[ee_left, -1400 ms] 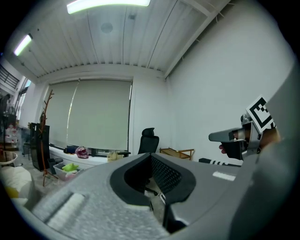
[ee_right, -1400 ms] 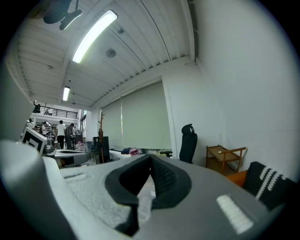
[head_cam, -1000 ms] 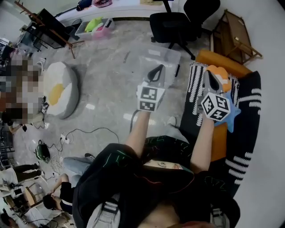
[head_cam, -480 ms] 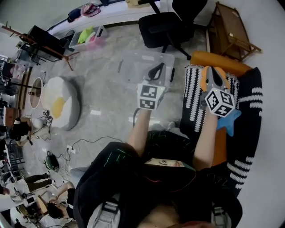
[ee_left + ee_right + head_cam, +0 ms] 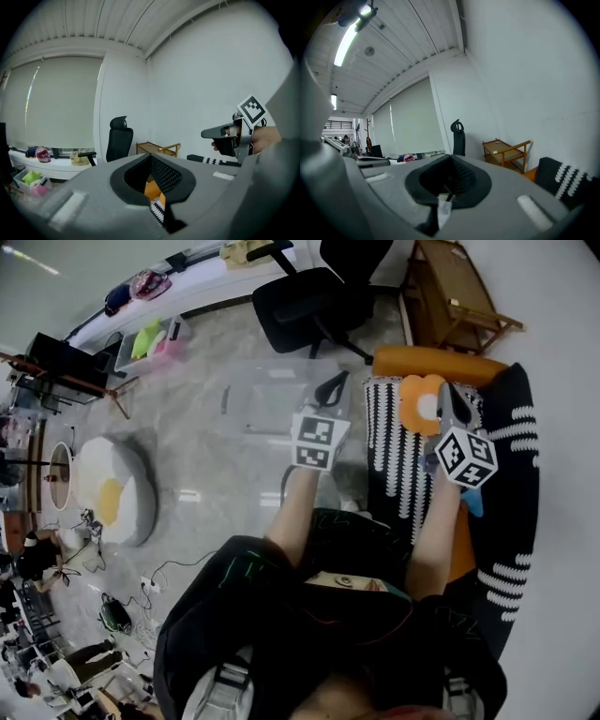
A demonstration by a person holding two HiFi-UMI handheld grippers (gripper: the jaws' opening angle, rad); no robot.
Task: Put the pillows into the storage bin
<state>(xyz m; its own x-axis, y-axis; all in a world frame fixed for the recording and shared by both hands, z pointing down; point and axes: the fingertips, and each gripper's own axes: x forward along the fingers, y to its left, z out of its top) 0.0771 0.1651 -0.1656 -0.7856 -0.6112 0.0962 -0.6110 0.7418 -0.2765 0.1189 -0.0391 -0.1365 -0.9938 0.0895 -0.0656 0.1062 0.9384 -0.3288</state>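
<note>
A clear plastic storage bin stands on the floor in front of the sofa. An orange flower-shaped pillow with a white centre lies on the striped throw, and a blue star pillow peeks out under my right wrist. My left gripper is held up over the bin's right end, shut and empty. My right gripper hovers just right of the orange pillow, also shut with nothing in it. In the left gripper view the shut jaws point at the wall, with the right gripper seen from the side.
The orange sofa carries a black-and-white striped throw. A black office chair and a wooden cart stand behind the bin. An egg-shaped cushion lies on the floor at the left, near cables and a second bin.
The head view has swung, so the room slides left and down. Both grippers stay raised and shut. The right gripper now sits right of the orange pillow instead of over it.
</note>
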